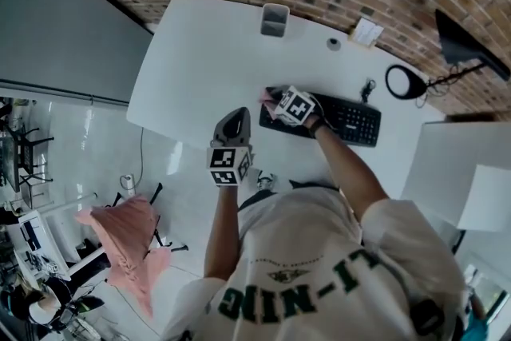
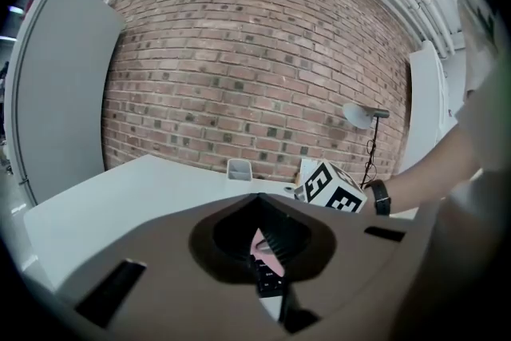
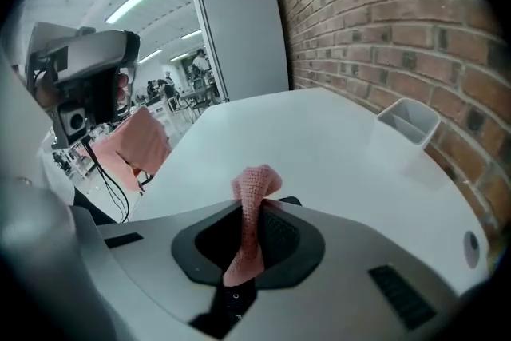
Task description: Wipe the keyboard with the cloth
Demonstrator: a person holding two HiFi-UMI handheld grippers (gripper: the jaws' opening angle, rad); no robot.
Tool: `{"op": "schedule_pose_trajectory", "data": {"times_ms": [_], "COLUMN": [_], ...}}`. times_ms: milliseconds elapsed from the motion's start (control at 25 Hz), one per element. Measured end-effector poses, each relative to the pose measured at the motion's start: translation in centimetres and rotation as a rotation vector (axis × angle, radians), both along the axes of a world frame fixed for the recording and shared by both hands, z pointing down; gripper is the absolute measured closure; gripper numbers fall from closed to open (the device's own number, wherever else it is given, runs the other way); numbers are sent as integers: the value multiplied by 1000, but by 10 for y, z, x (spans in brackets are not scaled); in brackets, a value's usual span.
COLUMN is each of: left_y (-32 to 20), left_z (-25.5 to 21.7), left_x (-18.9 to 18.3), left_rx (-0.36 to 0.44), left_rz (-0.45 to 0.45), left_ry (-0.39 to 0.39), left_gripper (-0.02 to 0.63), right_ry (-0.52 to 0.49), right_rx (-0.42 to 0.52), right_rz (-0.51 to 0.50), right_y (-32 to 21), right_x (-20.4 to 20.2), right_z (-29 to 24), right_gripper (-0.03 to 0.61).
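A black keyboard (image 1: 351, 122) lies on the white table (image 1: 207, 60), to the right of its middle. My right gripper (image 1: 273, 102) is over the keyboard's left end, shut on a pink knitted cloth (image 1: 266, 98). In the right gripper view the cloth (image 3: 254, 189) stands up out of the closed jaws, with keyboard keys (image 3: 232, 300) just below. My left gripper (image 1: 235, 119) hovers at the table's near edge, left of the keyboard, shut with nothing held. Through its narrow slit the left gripper view shows the cloth (image 2: 262, 245) and keyboard (image 2: 269, 280).
A grey cup (image 1: 274, 18) stands at the table's far edge, near a small round object (image 1: 334, 44) and a white card (image 1: 367, 32). A round black lamp (image 1: 404, 82) sits right of the keyboard. Pink fabric (image 1: 128, 239) hangs on a stand on the floor at left.
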State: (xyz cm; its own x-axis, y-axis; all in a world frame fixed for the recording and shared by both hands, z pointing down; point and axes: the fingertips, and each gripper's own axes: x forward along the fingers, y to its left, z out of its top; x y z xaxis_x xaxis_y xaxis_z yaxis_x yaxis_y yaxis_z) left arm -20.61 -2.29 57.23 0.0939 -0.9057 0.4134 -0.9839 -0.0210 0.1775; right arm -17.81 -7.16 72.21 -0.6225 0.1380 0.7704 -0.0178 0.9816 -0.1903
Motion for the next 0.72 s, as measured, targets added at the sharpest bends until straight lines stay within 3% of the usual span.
{"op": "schedule_pose_trajectory", "data": {"times_ms": [160, 720], "left_y": [-1, -28], "left_z": [0, -7], "left_x": [-2, 25], "left_rx": [3, 30], "left_rz": [4, 97], "left_ry": [3, 22], "left_gripper": [612, 612], "right_ry": [45, 38], "right_rx": [-59, -89], "right_rz": [8, 107], "right_y": [12, 8], "right_x": [-2, 10], "right_z": [11, 9], "right_gripper": [558, 558]}}
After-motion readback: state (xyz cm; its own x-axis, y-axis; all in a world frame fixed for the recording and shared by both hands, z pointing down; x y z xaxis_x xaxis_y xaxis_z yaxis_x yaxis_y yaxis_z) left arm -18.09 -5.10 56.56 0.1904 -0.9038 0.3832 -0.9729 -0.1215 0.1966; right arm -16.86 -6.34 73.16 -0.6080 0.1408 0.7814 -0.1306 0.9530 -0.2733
